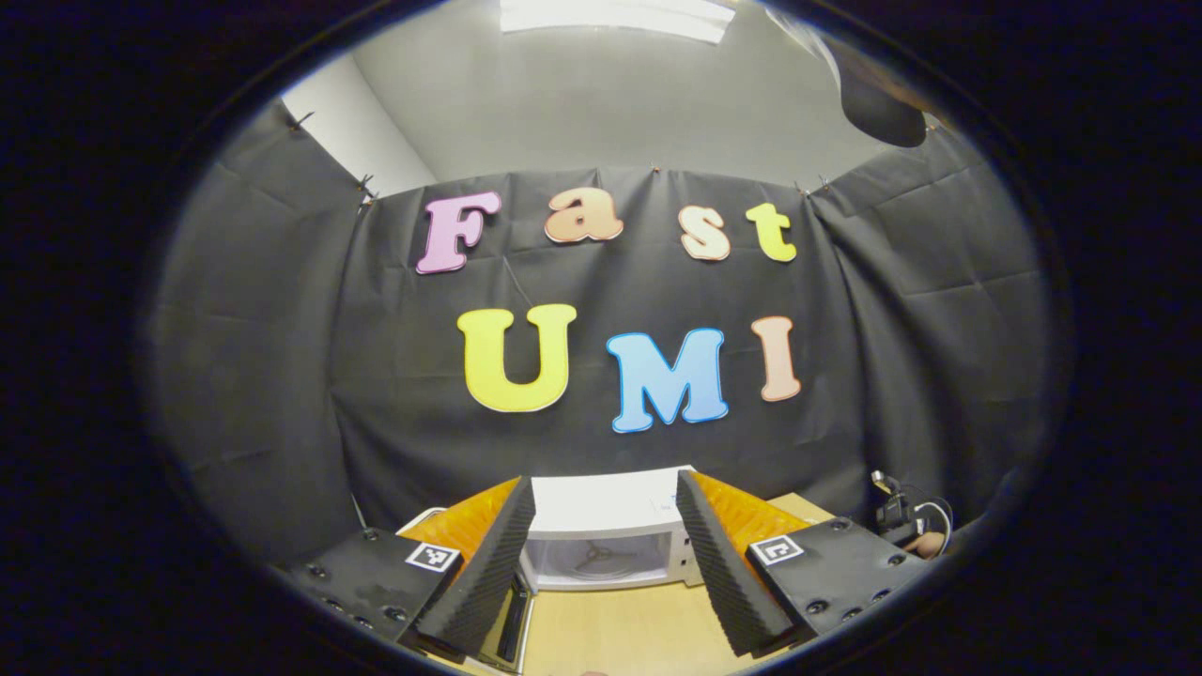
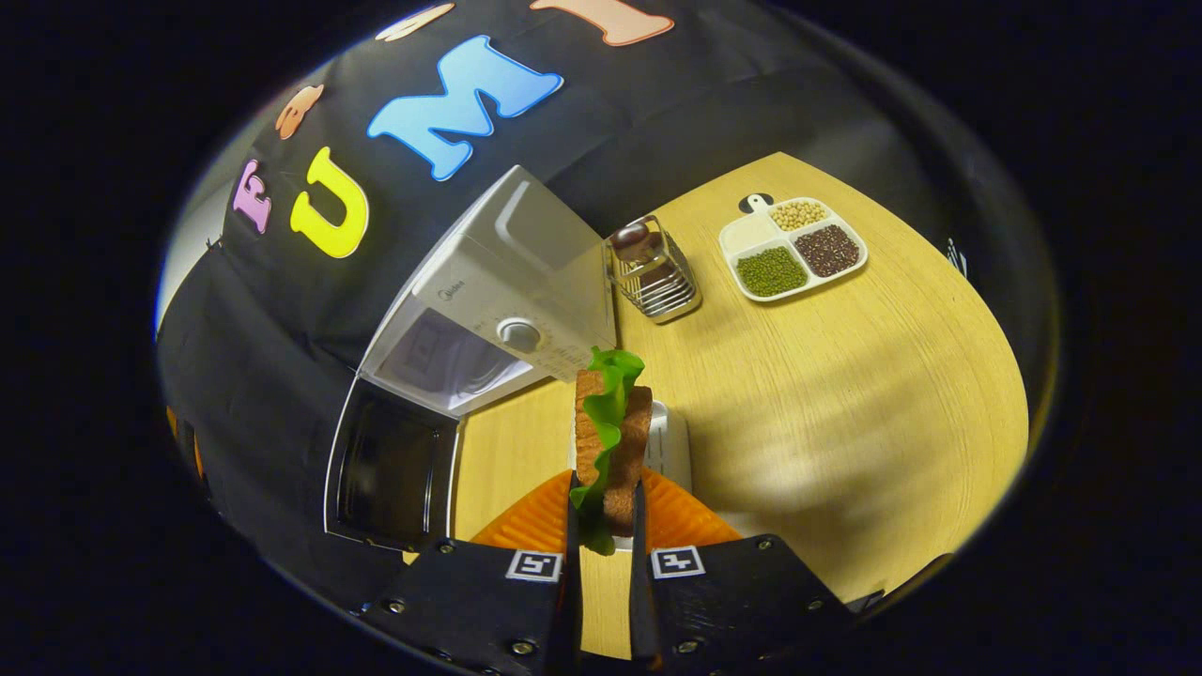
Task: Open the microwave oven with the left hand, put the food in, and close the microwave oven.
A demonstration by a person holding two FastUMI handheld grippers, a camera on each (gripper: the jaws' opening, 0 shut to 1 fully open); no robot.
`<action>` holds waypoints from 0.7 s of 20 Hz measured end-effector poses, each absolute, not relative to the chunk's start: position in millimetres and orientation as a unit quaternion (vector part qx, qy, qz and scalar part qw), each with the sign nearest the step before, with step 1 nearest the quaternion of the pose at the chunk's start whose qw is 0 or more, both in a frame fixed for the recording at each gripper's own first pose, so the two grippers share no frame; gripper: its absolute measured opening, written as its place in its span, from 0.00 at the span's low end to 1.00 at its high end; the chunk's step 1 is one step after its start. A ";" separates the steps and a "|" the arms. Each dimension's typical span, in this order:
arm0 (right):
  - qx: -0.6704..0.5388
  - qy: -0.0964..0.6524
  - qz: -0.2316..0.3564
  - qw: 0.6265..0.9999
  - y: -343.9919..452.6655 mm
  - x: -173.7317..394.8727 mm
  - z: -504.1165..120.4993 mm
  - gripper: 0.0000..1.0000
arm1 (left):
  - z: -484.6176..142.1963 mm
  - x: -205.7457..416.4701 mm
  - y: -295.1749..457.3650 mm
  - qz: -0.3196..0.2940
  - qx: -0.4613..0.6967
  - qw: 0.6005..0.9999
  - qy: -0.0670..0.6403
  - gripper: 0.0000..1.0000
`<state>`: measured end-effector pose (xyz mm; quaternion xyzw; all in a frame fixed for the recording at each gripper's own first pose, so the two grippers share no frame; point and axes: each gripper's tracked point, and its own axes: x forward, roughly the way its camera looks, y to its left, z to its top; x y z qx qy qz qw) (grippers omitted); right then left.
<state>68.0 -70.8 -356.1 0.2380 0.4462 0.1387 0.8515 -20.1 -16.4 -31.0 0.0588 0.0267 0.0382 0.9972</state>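
Right tongs [image 2: 606,526] clenched on the sandwich [image 2: 612,441]: two bread slices with lettuce between, held on edge above the worktop [image 2: 845,413], over a small white plate [image 2: 669,441] near the worktop's front edge. Left tongs [image 1: 606,563] released, nothing between them, facing the microwave [image 1: 601,535] from a little way off.

Microwave [image 2: 488,310] stands at the worktop's rear left; its door [image 2: 390,469] is swung wide open and the cavity shows. A wire basket [image 2: 653,272] sits just beside its right side; a divided tray of beans [image 2: 792,246] is further along the back edge.

Step in hand, as judged: carry the sandwich into the cavity.

Risks:
- Grip is at the lower end only; a tilt could let the lettuce slide out or the slices splay.
- A low approach could clip the sandwich on the cavity's front frame.
- Letting go too high could tip it over.
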 end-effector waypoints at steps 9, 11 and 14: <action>0.287 0.398 0.169 0.855 25.5 53.4 -306.7 0.20 | -17.1 -29.1 65.3 0.027 0.038 0.999 0.015 0.94; 0.302 0.388 0.170 0.854 47.1 53.4 -301.4 0.20 | -10.8 -30.3 84.5 0.024 0.035 0.999 0.010 0.94; 0.329 0.375 0.171 0.849 77.1 55.7 -296.1 0.20 | 0.4 -35.6 115.1 0.021 0.025 0.999 0.005 0.94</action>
